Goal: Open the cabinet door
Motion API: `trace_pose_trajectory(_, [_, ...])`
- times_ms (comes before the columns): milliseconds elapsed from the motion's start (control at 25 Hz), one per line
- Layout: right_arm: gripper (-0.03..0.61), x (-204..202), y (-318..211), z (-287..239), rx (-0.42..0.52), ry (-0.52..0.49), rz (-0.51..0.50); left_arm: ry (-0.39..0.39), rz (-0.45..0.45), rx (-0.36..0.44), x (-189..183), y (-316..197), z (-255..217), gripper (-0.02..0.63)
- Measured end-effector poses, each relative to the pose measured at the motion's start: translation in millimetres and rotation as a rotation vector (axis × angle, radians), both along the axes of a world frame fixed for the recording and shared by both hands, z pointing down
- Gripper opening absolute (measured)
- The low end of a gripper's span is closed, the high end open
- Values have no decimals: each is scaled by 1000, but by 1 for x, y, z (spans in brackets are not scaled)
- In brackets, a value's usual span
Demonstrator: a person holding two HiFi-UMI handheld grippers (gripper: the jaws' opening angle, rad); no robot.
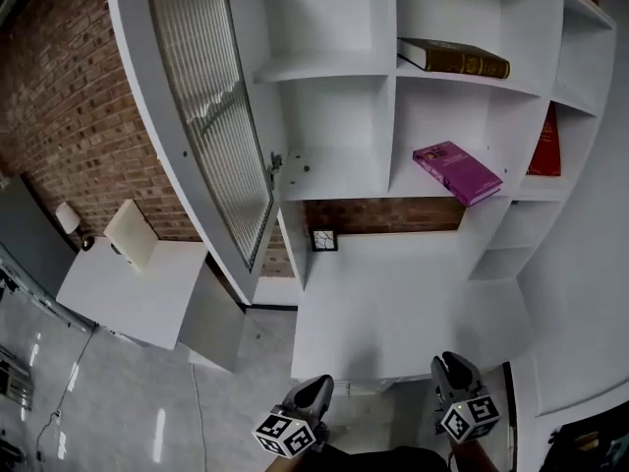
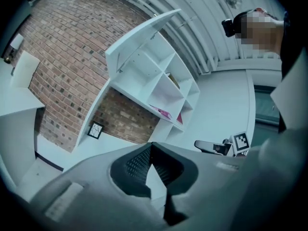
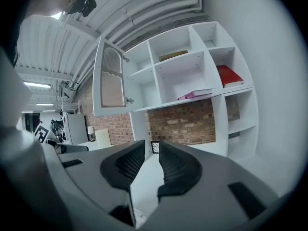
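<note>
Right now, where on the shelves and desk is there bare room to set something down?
The desk is bare but for a small frame at its back left. The two cubbies next to the open door are empty. Further right, the brown book, purple book and red book occupy their shelves.

The cabinet door (image 1: 211, 106) had a white frame and pale ribbed glass. The shelf unit (image 1: 334, 67) and worktop (image 1: 393, 293) were plain white, the wall (image 1: 69, 96) red-brown brick. There were a magenta book (image 1: 457, 172), a gold-banded brown book (image 1: 454, 58) and a red book (image 1: 546, 146).
</note>
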State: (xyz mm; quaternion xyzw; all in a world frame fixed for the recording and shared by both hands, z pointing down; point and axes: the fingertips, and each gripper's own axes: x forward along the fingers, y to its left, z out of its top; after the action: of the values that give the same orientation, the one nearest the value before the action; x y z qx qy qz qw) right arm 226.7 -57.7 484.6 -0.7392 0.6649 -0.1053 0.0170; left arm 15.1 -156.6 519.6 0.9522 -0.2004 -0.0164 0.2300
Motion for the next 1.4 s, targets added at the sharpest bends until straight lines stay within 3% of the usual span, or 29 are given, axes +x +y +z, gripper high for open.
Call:
trace_pose_trajectory(120, [86, 34, 49, 11, -4, -34, -9, -35, -39, 27, 29, 42, 9, 19])
trace_pose_trajectory(200, [84, 49, 78, 20, -25, -45, -41, -67, -129, 72, 35, 61, 9, 19])
trace_pose_trajectory(360, [80, 82, 128, 35, -72, -17, -90, -30, -286, 80, 44, 108, -1, 19])
trace_pose_trajectory(440, [70, 97, 149, 33, -65, -18, -73, -26, -288, 87, 51, 134, -6, 19])
trace_pose_trajectory(600, [49, 125, 182, 32, -49, -22, -2, -215, -251, 281, 70, 171, -3, 20])
trace_pose_trajectory(680, [31, 136, 194, 31, -53, -31, 33, -246, -244, 289, 77, 175, -4, 20])
trace_pose_trajectory(840, [2, 144, 210, 8, -33, -26, 53, -130, -234, 242, 80, 174, -29, 20])
trace_pose_trajectory(960, [2, 151, 215, -9, -16, 7, 50, -62, -253, 270, 84, 170, -50, 20])
trace_pose_trajectory(1160, [2, 168, 222, -8, -27, 40, 72, -71, -218, 323, 107, 180, -54, 20])
trace_pose_trajectory(1400, [2, 173, 226, 4, -55, 85, 70, -93, -242, 336, 106, 195, -43, 21])
